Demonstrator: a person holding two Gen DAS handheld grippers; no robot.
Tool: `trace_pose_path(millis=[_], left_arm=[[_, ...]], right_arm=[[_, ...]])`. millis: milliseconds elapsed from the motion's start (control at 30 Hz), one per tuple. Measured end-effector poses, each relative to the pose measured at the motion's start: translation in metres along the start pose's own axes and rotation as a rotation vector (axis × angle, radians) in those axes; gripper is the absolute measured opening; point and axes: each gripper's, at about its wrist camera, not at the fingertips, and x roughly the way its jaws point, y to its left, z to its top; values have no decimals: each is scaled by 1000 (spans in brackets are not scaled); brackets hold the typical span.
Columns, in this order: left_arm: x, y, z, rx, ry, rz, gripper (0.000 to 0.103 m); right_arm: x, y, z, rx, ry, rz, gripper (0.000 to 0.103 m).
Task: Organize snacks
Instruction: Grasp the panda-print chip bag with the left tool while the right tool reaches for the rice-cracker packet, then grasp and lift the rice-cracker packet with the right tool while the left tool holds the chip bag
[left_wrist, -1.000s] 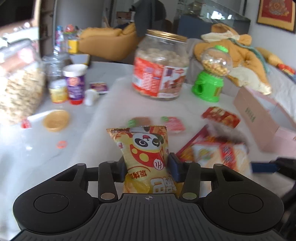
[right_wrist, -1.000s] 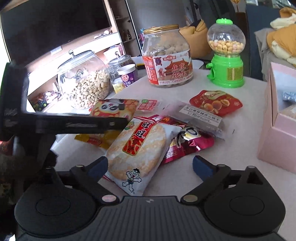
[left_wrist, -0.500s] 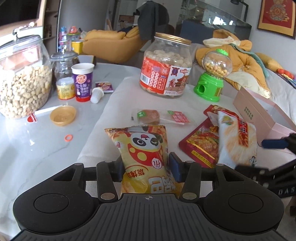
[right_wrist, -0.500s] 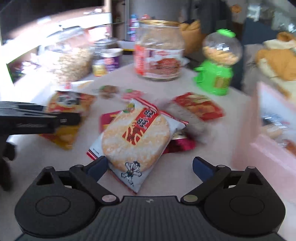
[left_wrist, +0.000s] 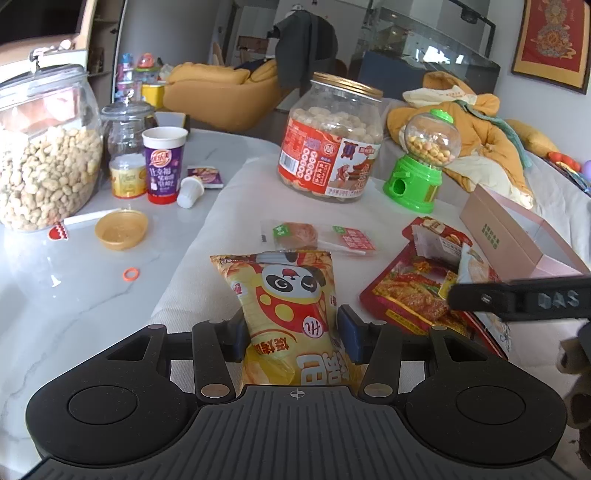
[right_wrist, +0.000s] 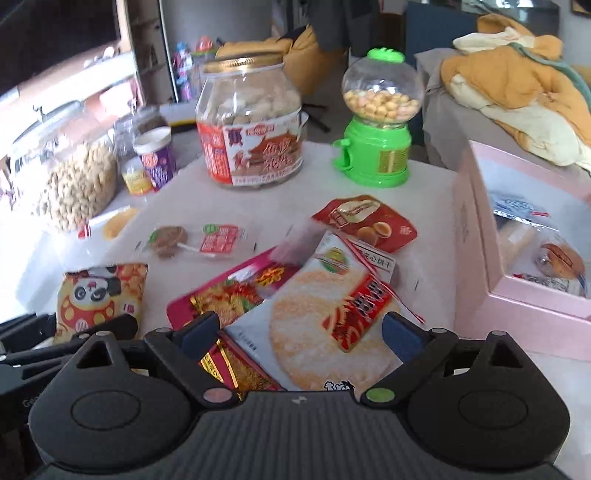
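My left gripper (left_wrist: 290, 326) is shut on a yellow panda snack bag (left_wrist: 284, 295), which also shows in the right wrist view (right_wrist: 98, 297). My right gripper (right_wrist: 301, 332) is open, its fingers on either side of a white rice-cracker pack (right_wrist: 325, 317) that lies on a red spicy-snack pack (right_wrist: 229, 291). A red pastry pack (right_wrist: 364, 223) and a clear lollipop wrapper (right_wrist: 192, 242) lie farther back. The pink box (right_wrist: 476, 258) at the right is open and holds several wrapped snacks.
At the back stand a big labelled jar (left_wrist: 332, 138), a green candy dispenser (left_wrist: 421, 166), a glass peanut jar (left_wrist: 40, 158), a purple cup (left_wrist: 162, 166) and a small jar (left_wrist: 127, 155). A yellow lid (left_wrist: 120, 229) lies on the marble top.
My right gripper has swung from left to right over the rice-cracker pack and come in closer, still open. My left gripper keeps its hold on the panda bag.
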Motion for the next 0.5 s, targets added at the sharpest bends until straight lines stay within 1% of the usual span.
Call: trace_pose_path(millis=[67, 100, 133, 167, 200, 233, 267, 333, 400, 500], left_arm=[[0, 2, 0, -10, -5, -8, 53], [0, 3, 0, -15, -7, -11, 53], [0, 3, -1, -20, -10, -14, 52], [0, 4, -1, -24, -11, -16, 52], [-1, 4, -1, -26, -12, -17, 52], [-1, 4, -1, -27, -13, -18, 52], [-1, 4, -1, -26, -12, -18, 52], [-1, 4, -1, -29, -14, -20, 52], [-1, 4, -2, -30, -15, -20, 52], [-2, 5, -2, -34, -17, -22, 52]], right_arm=[[-6, -8, -6, 9, -10, 5, 96], [-7, -14, -7, 34, -3, 3, 96], [-5, -21, -7, 76, 20, 10, 96], [0, -30, -5, 132, 58, 35, 96], [6, -39, -4, 199, 101, 75, 96], [12, -44, -3, 249, 125, 104, 97], [12, -44, -1, 261, 101, 100, 95], [17, -33, 5, 218, 75, 112, 92], [28, -18, 8, 138, 66, 121, 88], [41, -4, 15, 70, 56, 82, 88]])
